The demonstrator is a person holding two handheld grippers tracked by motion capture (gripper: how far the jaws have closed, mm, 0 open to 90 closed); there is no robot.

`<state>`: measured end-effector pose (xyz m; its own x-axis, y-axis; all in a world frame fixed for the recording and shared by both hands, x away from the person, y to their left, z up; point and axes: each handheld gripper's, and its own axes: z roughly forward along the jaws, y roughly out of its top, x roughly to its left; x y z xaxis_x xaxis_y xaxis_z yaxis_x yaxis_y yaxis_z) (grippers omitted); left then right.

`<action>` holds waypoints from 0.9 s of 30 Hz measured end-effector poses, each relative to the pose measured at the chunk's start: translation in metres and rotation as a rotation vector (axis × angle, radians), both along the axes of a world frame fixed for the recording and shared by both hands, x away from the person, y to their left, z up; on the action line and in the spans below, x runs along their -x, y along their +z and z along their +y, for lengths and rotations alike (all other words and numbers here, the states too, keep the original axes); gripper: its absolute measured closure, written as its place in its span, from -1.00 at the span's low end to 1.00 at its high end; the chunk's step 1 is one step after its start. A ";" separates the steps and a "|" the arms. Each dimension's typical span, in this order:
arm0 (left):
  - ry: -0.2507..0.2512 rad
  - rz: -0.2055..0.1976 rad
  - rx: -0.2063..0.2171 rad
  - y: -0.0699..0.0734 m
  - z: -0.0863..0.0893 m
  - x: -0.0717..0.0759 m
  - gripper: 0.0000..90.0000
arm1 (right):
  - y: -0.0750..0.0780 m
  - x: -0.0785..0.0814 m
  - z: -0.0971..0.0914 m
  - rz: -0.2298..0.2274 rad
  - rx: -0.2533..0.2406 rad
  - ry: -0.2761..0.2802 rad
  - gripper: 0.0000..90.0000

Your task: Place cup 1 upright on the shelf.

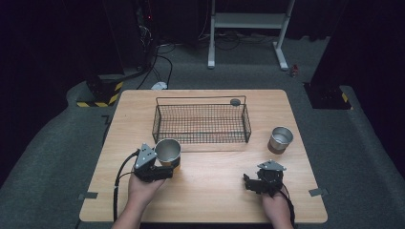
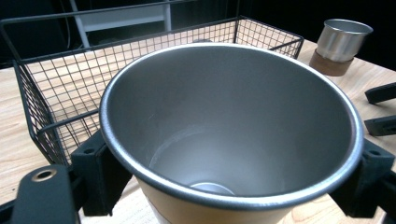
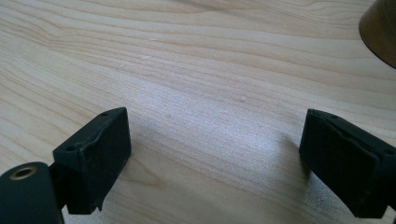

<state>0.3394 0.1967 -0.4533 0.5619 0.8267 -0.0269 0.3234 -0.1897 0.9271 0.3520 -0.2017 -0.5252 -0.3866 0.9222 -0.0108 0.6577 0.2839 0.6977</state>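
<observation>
A steel cup point(image 1: 168, 150) with a tan band at its base stands at the table's front left, just in front of the wire basket point(image 1: 200, 98). My left gripper point(image 1: 168, 164) is shut on it, one jaw on each side of the wall below the rim. In the left gripper view the cup's empty inside point(image 2: 229, 130) sits between the gripper's point(image 2: 233, 175) black fingers point(image 2: 98, 172). My right gripper point(image 1: 248, 182) rests low at the front right, pointing left. Its jaws stand open point(image 3: 215, 158) over bare wood with nothing between them.
A second steel cup point(image 1: 280, 139) with a brown base stands upright right of the basket, also visible far off point(image 2: 340, 44). The black wire basket point(image 2: 56, 93) is empty. The wooden table point(image 1: 215, 181) has free room between the hands. A brown curved edge point(image 3: 380, 28) shows at the top right.
</observation>
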 end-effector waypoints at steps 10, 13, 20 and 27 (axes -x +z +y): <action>0.008 -0.018 0.024 0.011 -0.004 -0.003 -0.67 | 0.000 0.000 0.000 -0.001 -0.001 0.013 -0.80; -0.009 -0.019 0.019 0.018 -0.006 -0.006 -0.67 | 0.000 0.000 -0.001 0.000 -0.001 0.015 -0.80; -0.015 -0.037 0.024 0.022 -0.005 -0.014 -0.67 | 0.000 -0.001 0.000 0.003 -0.004 0.019 -0.80; -0.009 -0.042 0.050 0.022 -0.010 -0.025 -0.67 | 0.000 -0.001 0.000 0.001 -0.002 0.021 -0.80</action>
